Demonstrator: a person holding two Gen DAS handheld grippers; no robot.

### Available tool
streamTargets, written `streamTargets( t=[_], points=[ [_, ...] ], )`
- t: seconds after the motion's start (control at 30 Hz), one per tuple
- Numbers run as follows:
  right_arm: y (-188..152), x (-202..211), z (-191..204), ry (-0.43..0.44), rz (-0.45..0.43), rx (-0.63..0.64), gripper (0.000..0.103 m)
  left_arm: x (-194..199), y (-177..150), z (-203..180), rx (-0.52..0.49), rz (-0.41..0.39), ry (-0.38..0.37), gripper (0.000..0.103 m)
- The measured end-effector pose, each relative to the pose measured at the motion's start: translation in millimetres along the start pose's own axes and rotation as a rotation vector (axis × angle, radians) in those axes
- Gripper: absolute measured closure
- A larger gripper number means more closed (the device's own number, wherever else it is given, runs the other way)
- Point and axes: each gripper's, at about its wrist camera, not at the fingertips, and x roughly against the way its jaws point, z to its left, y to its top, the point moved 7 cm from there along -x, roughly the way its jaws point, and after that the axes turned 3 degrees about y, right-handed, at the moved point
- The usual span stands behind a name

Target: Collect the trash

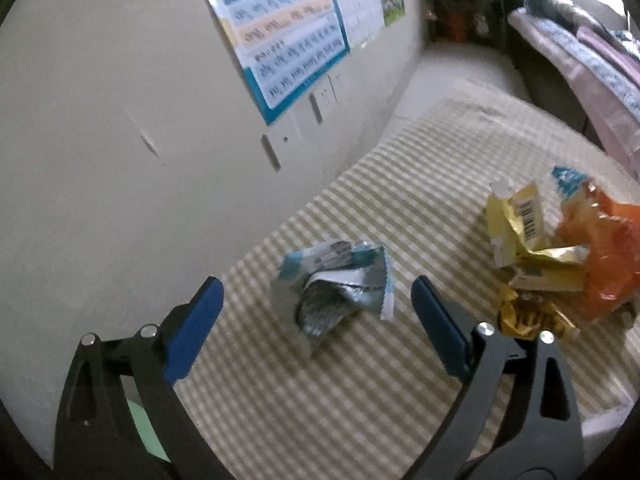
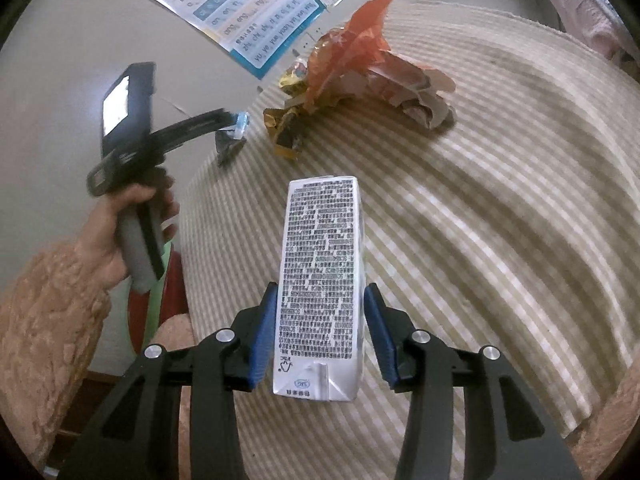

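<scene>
The right hand-held gripper (image 2: 320,330) has its two blue pads closed on the sides of a white drink carton (image 2: 322,280), which points away from the camera over the striped tabletop (image 2: 500,240); the printed face of the carton looks up. The left hand-held gripper (image 1: 316,312) stands wide open and holds nothing. Between its blue fingers (image 1: 196,328), but not touched by them, a crumpled blue and silver wrapper (image 1: 336,284) lies on the striped cloth near the edge by the wall. To the right of this wrapper, and apart from it, there is a small heap of other trash: a crushed yellow carton (image 1: 520,232), an orange plastic bag (image 1: 604,248) and a gold foil wrapper (image 1: 528,316), all touching each other. In the right wrist view a hand (image 2: 120,232) in a fuzzy sleeve (image 2: 44,320) grips the handle of the left device beside the table. A chart (image 1: 284,36) with letters hangs on the wall (image 1: 100,120) behind.
</scene>
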Motion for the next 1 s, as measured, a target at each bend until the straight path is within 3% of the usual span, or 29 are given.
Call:
streamTargets(
  t=[0.1, 0.13, 0.3, 0.5, 0.7, 0.87, 0.93, 1.0],
  points=[
    [-1, 0, 0, 0.000, 0.001, 0.009, 0.054, -12, 0, -4, 0.006, 0.042, 0.010, 0.008],
    [-1, 0, 0, -0.003, 0.000, 0.012, 0.048, -18, -2, -4, 0.023, 0.067, 0.006, 0.008],
    [-3, 2, 3, 0.000, -0.015, 0.026, 0.042, -34, -11, -3, 0.081, 0.144, -0.020, 0.006],
    [-4, 2, 5, 0.003, -0.022, 0.033, 0.042, -43, -12, -6, 0.071, 0.175, -0.024, 0.006],
    [-4, 1, 4, 0.006, -0.023, 0.020, 0.042, -54, -10, -3, 0.127, 0.214, -0.070, 0.007],
    [-5, -1, 4, 0.007, -0.018, 0.025, 0.042, -56, -11, -6, 0.185, 0.235, -0.155, 0.036],
    [-5, -1, 3, 0.008, -0.017, 0.026, 0.042, -53, -9, -9, 0.175, 0.229, -0.155, 0.051],
    [-5, -1, 3, 0.006, -0.018, 0.025, 0.042, -48, -11, -12, 0.158, 0.223, -0.150, 0.059]
  ],
)
